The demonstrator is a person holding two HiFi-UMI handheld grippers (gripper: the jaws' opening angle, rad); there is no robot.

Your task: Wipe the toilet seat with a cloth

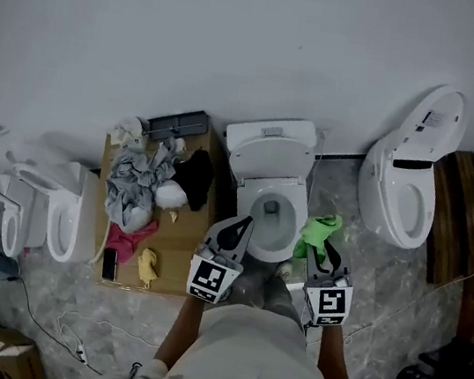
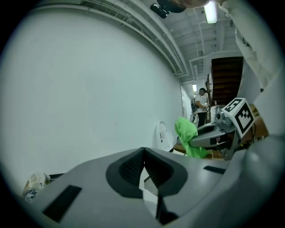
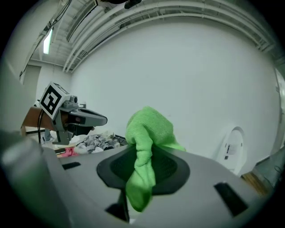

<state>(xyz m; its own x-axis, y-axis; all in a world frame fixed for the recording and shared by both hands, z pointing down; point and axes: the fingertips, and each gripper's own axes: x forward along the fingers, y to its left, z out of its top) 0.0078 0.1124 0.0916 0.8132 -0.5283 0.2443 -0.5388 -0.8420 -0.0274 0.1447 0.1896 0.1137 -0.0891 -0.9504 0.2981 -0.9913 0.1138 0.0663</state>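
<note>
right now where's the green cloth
In the head view, the green cloth is pinched in the right tool, just right of the middle toilet's rim.

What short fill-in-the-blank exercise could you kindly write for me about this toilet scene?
1. The right gripper is shut on a ____ cloth.
2. The left gripper is shut and holds ____.
3. In the head view, the pile of clothes lies to the ____ of the middle toilet.
Missing words: green; nothing; left.

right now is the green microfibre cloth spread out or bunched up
Bunched up: the green microfibre cloth sits crumpled in a wad, pinched between the right gripper's jaws.
</note>
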